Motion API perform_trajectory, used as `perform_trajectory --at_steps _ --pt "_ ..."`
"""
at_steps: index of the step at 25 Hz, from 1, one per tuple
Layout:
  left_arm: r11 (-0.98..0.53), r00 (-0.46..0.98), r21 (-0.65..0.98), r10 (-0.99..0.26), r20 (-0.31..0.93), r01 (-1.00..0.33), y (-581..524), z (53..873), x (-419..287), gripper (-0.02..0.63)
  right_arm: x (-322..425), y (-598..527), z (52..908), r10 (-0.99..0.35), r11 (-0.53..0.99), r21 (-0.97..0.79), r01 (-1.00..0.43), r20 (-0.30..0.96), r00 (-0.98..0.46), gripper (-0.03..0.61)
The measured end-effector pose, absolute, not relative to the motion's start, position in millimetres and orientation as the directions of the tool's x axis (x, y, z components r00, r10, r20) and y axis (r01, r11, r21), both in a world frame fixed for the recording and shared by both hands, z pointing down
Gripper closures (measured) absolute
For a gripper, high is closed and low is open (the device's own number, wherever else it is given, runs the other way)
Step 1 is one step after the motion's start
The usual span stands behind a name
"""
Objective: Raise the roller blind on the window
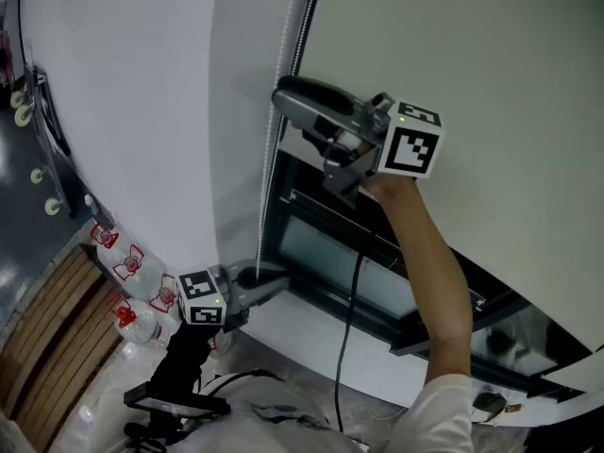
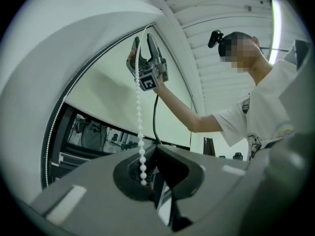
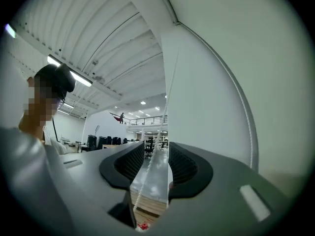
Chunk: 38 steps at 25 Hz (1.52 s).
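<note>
The white roller blind (image 1: 462,64) covers most of the window; dark glass (image 1: 330,253) shows below its bottom edge. A white bead chain (image 1: 265,187) hangs along the blind's left side. My right gripper (image 1: 281,102) is held high at the chain. In the right gripper view its jaws (image 3: 153,163) stand open, with the chain (image 3: 158,136) running loose between the pads. My left gripper (image 1: 276,279) sits low by the window sill. In the left gripper view the chain (image 2: 139,107) runs taut down into its jaws (image 2: 150,168), which are shut on it. The right gripper (image 2: 143,39) shows above.
White wall (image 1: 142,111) lies left of the chain. Water bottles (image 1: 132,276) stand on the floor at lower left beside wooden slats (image 1: 52,338). A black cable (image 1: 351,310) hangs from the right gripper in front of the window frame.
</note>
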<state>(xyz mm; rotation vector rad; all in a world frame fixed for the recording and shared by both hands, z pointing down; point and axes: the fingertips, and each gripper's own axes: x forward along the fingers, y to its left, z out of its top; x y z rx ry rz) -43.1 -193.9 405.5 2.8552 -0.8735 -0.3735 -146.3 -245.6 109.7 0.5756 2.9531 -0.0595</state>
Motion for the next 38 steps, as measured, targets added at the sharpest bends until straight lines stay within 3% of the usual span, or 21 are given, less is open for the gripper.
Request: perform_trajectory --at_steps 6,10,24,38 --pt "-0.824 0.806 0.182 -0.564 -0.180 -0.537 -194 409 -42 0.615 -146 -253 59 0.360 0.933 0.051 0.356 -0.154 -0.920 0.465" --pt "-0.822 0.806 0.186 -0.566 -0.175 -0.538 -194 413 -43 0.615 -146 -251 42 0.359 0.933 0.048 0.356 -0.172 -0.917 0.561" --pt "-0.820 0.807 0.204 -0.567 -0.166 -0.534 -195 417 -40 0.615 -141 -243 61 0.366 0.927 -0.012 0.374 -0.182 -0.913 0.571" --pt "-0.818 0.806 0.206 -0.570 -0.161 -0.537 -200 403 -40 0.615 -145 -248 173 0.342 0.932 -0.116 0.344 -0.040 -0.939 0.571"
